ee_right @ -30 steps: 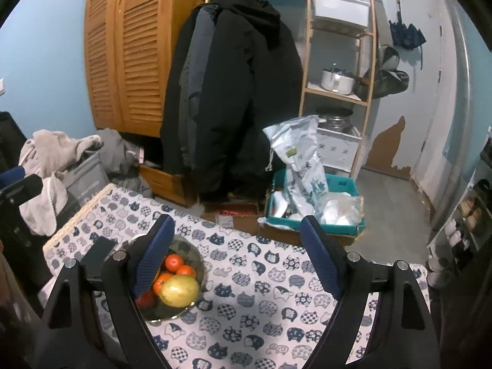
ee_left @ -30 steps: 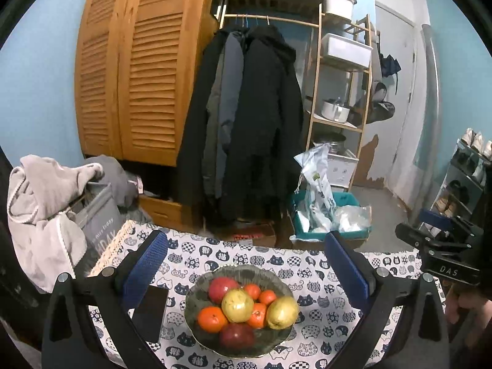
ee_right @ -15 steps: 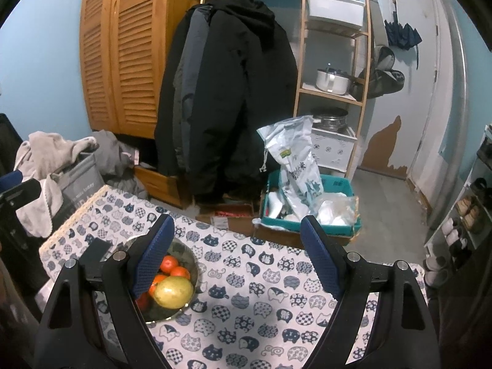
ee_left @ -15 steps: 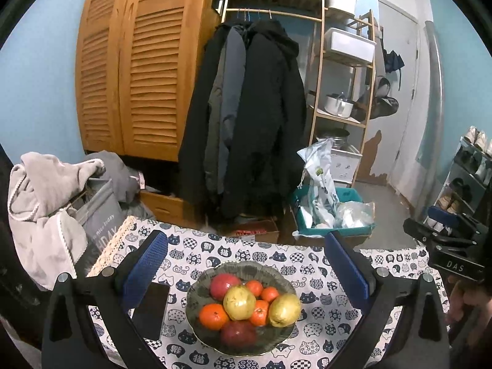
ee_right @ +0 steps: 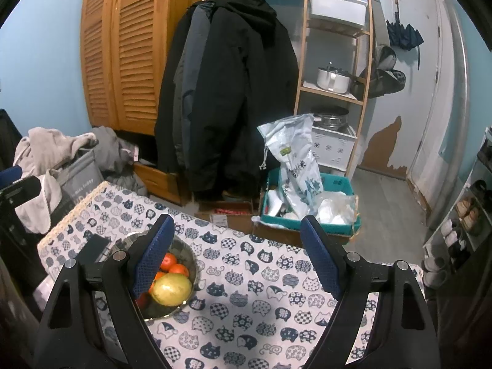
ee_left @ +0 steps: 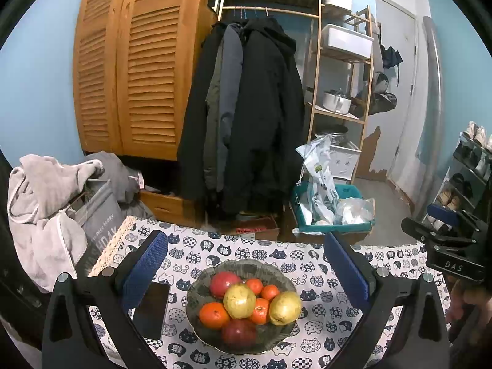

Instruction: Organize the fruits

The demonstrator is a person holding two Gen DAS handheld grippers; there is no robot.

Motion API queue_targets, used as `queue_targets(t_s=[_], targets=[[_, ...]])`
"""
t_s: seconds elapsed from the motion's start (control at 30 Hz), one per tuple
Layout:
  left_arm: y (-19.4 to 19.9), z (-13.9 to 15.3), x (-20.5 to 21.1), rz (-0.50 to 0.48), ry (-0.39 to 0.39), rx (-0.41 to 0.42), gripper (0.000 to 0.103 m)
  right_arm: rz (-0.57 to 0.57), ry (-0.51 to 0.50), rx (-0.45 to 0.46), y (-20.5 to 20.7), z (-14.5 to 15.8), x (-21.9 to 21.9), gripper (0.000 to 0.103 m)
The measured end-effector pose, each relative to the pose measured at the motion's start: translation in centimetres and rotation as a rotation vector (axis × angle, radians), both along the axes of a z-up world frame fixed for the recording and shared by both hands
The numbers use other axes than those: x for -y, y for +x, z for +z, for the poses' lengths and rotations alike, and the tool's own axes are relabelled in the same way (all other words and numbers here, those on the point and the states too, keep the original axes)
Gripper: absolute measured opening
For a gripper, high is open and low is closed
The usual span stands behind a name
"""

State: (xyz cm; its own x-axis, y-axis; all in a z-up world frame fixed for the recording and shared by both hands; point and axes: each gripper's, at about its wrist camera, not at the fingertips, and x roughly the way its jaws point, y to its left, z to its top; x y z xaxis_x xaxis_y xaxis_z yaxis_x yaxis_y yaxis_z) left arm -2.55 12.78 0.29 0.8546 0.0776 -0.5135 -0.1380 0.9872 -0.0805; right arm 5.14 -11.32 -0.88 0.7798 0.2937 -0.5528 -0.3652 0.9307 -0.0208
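A dark glass bowl [ee_left: 286, 276] stands on the cat-print tablecloth [ee_left: 319, 310]. It holds two yellow pears [ee_left: 240, 299], red apples [ee_left: 224, 283] and several oranges [ee_left: 213, 315]. My left gripper [ee_left: 245, 240] is open, its blue pads on either side of the bowl and above it, touching nothing. In the right wrist view my right gripper [ee_right: 237, 221] is open over bare cloth. There the bowl [ee_right: 189, 255] lies to the left, partly hidden behind the left finger [ee_right: 152, 255], with one pear [ee_right: 171, 289] showing. The right gripper [ee_left: 446, 246] also shows at the right edge of the left wrist view.
A dark phone [ee_left: 152, 310] lies flat just left of the bowl. Beyond the table's far edge are a teal crate [ee_right: 307, 227] with plastic bags, hanging coats [ee_left: 246, 117] and a wooden shelf. A grey laundry bag [ee_left: 92, 215] with clothes stands at the left, a shoe rack [ee_left: 467, 178] at the right.
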Motion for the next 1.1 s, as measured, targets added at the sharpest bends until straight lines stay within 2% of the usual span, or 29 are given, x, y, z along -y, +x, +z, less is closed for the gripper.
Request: queue_targets(t_s=[0.63, 1.1], targets=[[0.23, 0.02, -0.47, 0.013, 0.008, -0.022, 0.102, 0.004, -0.007, -0.003, 0.00, -0.13, 0.10, 0.083], [0.33, 0.06, 0.17, 0.041, 0.053, -0.029, 0.102, 0.004, -0.009, -0.003, -0.01, -0.06, 0.02, 0.083]])
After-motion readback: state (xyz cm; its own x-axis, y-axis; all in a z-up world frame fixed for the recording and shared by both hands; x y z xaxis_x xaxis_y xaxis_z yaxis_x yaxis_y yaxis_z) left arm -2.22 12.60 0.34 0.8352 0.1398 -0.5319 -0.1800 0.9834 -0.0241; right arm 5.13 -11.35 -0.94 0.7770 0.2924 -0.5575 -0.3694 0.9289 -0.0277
